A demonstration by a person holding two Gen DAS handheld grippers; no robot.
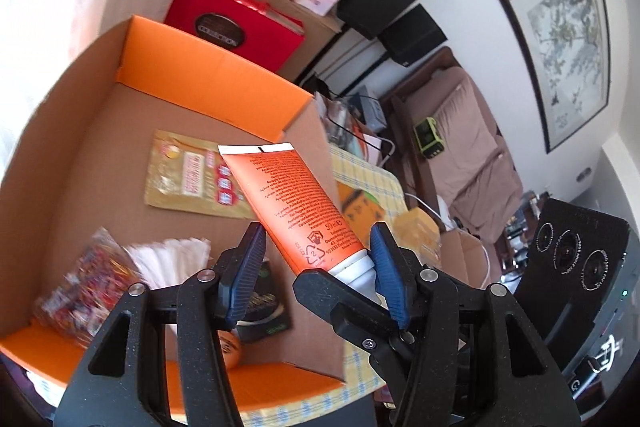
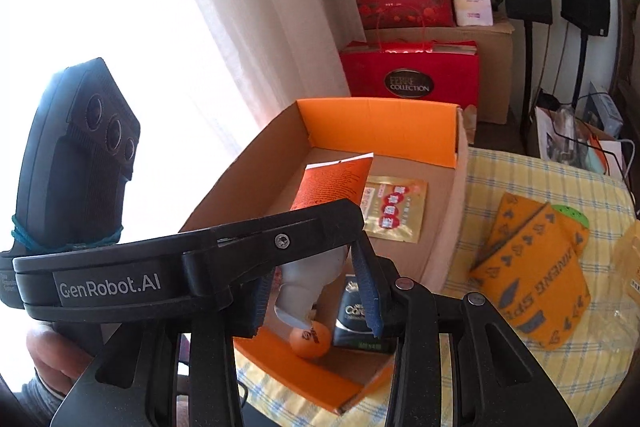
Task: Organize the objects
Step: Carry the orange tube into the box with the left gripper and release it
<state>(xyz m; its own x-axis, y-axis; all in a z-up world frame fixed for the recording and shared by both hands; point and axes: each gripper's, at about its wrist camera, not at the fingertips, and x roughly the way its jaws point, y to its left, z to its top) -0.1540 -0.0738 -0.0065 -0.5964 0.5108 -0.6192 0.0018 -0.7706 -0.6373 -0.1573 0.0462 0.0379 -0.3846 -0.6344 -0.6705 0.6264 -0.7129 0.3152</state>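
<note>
The box (image 1: 208, 75) stands open on a table (image 2: 500, 179) covered by a yellow checked cloth, with its orange flaps standing up at the far and near ends and plain cardboard walls along both sides. Its right wall runs close to the table's middle. Right of it on the cloth lie an orange band (image 2: 532, 267) and, at the picture's edge, a yellowish packet (image 2: 628, 267). The tube (image 1: 292, 195) is in the air over the box, slanting, its crimped end up and away over the far half and its white cap low toward the grippers. The left gripper (image 1: 318, 229) has the tube slantwise between its blue pads, one pad tip against the orange side and the other against the cap, so it seems clamped on it. The right gripper (image 2: 312, 267) is closed on the white cap end, and the left gripper's black frame crosses right in front of it, so the two tools are crowded together there. On the box floor a gold sachet (image 1: 192, 175) lies flat in the far half. Nearer sit a black carton (image 2: 360, 319), an orange ball (image 2: 310, 341), some white paper (image 1: 172, 255) and a colourful packet (image 1: 80, 287). A strip of bare cardboard floor lies between the sachet and these near things.
</note>
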